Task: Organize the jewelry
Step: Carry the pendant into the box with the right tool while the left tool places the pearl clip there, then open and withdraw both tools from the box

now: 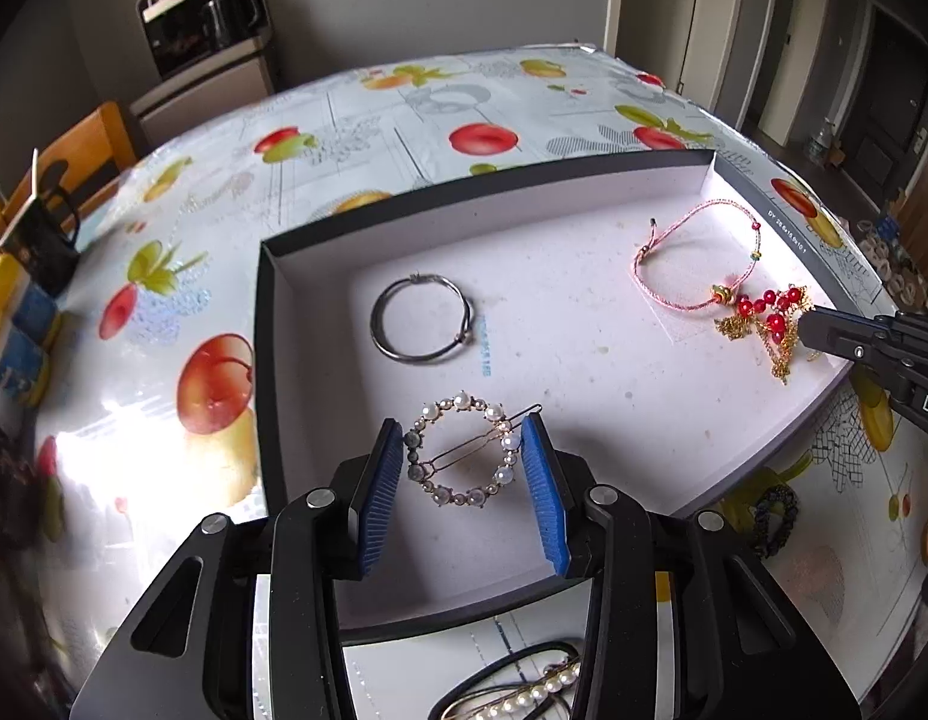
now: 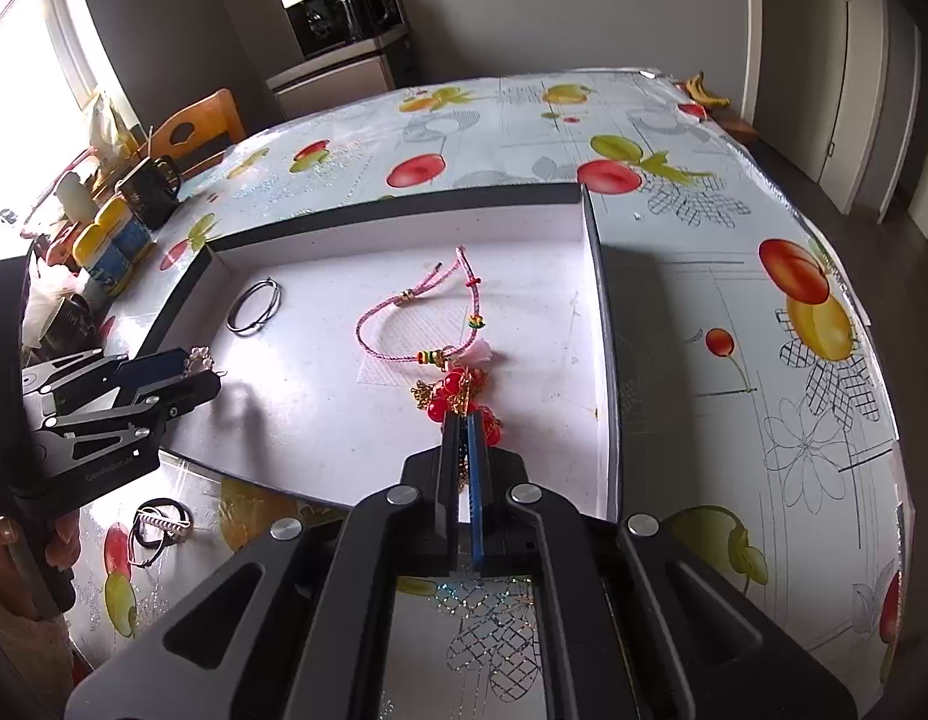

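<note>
While both claws reach into the shallow tray (image 1: 272, 324), its white floor holds four pieces. L to R in the left wrist view: a dark metal bangle (image 1: 420, 320) lies flat toward the far-left part; nearer, a round pearl hair clip (image 1: 464, 450) lies flat on the floor btwn the blue pads (image 1: 381, 492) of the left claw (image 1: 468, 450), jaws apart w/ a pad close on either side of the clip; whether they touch it can't be told. Further R, a pink cord bracelet (image 1: 697, 252) lies as an open loop, its beaded end touching a red-bead gold chain (image 1: 769, 318) at the tray's right edge.

Right claw (image 2: 464, 420) comes in low from the near side of the tray, jaws together, clamped on the red-bead gold chain, beads bunched at the tips.

Outside the tray, on the fruit-print worktop (image 1: 182, 192): a pearl bar clip (image 1: 535, 693) and black hair tie (image 1: 775, 519) near the front edge.
</note>
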Demonstrator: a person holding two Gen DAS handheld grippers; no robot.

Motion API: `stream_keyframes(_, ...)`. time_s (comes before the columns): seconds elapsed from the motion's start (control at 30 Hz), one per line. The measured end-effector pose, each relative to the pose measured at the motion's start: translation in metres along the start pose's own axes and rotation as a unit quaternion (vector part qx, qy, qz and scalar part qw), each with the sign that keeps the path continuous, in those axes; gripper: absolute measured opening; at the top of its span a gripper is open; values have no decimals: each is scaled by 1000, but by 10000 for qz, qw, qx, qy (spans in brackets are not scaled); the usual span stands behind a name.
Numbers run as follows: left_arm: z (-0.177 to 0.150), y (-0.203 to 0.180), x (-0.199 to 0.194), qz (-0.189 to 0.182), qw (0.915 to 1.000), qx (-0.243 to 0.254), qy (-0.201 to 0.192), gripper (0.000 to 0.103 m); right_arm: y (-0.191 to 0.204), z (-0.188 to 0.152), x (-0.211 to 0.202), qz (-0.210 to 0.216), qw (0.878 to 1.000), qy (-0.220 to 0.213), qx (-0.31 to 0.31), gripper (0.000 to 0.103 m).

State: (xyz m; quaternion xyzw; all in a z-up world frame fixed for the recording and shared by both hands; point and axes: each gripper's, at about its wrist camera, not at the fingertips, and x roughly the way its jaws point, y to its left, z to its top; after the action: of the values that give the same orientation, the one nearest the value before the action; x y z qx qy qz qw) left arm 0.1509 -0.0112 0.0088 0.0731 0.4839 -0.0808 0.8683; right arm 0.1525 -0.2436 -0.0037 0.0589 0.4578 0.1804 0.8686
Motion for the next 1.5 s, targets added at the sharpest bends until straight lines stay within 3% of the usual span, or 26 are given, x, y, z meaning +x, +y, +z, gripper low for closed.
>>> stream_keyframes(0.17, 0, 3, 12, -40, 9997, -87, 214, 43, -1, 6, 9, -91, 9998, 191, 32, 2)
stream_keyframes(0.63, 0, 5, 6, -78, 9999, -113, 63, 53, 0, 6, 10, -275, 9995, 175, -26, 4)
stream_keyframes(0.83, 0, 2, -1, -14, 10000, -47, -57, 62, -3, 5, 2, -224, 9997, 63, 55, 17)
stream_keyframes(0.93, -1, 1, -6, -13, 9999, -10, -129, 62, -3, 5, -7, -218, 9997, -89, 60, 18)
stream_keyframes(1.03, -2, 0, -16, -48, 9997, -14, -250, 65, -2, 6, -20, -217, 9994, -268, 36, 32)
stream_keyframes(1.13, -4, -2, -28, -53, 9990, 1, -440, 77, -1, 5, -38, -265, 9982, -545, -23, 45)
stream_keyframes(1.2, -6, -3, -34, -61, 9986, 18, -518, 77, -2, 4, -49, -272, 9972, -692, -1, 52)
stream_keyframes(1.37, -11, -1, -55, -143, 9972, -23, -731, 81, -6, -4, -73, -456, 9934, -1051, -21, 83)
stream_keyframes(1.5, -18, 2, -72, -263, 9953, -105, -921, 85, -9, -14, -85, -571, 9908, -1223, -72, 97)
